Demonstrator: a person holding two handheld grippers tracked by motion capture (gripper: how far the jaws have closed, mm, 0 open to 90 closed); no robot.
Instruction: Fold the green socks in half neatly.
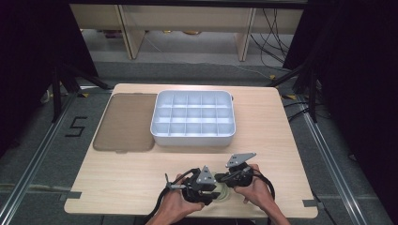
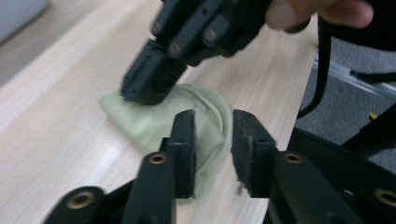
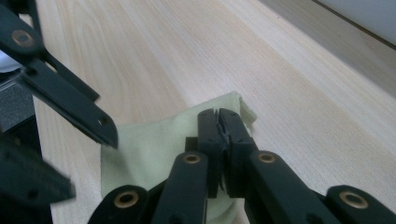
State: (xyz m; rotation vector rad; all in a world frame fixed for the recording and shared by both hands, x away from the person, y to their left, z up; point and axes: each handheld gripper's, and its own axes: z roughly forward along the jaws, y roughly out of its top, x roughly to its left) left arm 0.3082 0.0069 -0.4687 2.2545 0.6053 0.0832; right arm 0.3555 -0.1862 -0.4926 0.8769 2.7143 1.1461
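High view. Two hands enter from the bottom edge, each holding a claw, at the near edge of the light wooden table (image 1: 141, 164). The left claw (image 1: 206, 191) and the right claw (image 1: 224, 182) meet over a pale green cloth (image 1: 222, 194), which lies on the table just in front of the person, between the two hands; little of it is visible under the claws. Farther back, at the middle of the table, stands a white compartment tray (image 1: 192, 136), and a flat brown mat (image 1: 126, 123) lies touching its left side.

Left gripper view. The left claw (image 2: 213, 140) rises from the bottom with its jaws slightly spread; a raised fold of the pale green cloth (image 2: 154, 121) stands in the gap, and the pads do not press on it. Beyond, the right claw (image 2: 147, 91) comes down from the top of the picture onto the far part of the cloth, with a fingertip (image 2: 322, 11) of the hand that holds it at the upper edge. The cloth lies close to the table's edge, with grey floor (image 2: 355, 51) beyond.

Right gripper view. The right claw (image 3: 219, 122) has its jaws pressed together, pinching the pale green cloth (image 3: 149, 149) near one corner. The cloth is spread flat on the table (image 3: 187, 56) to the left of the jaws. Black parts of the left claw (image 3: 70, 107) cross the left side of the picture, above the cloth.
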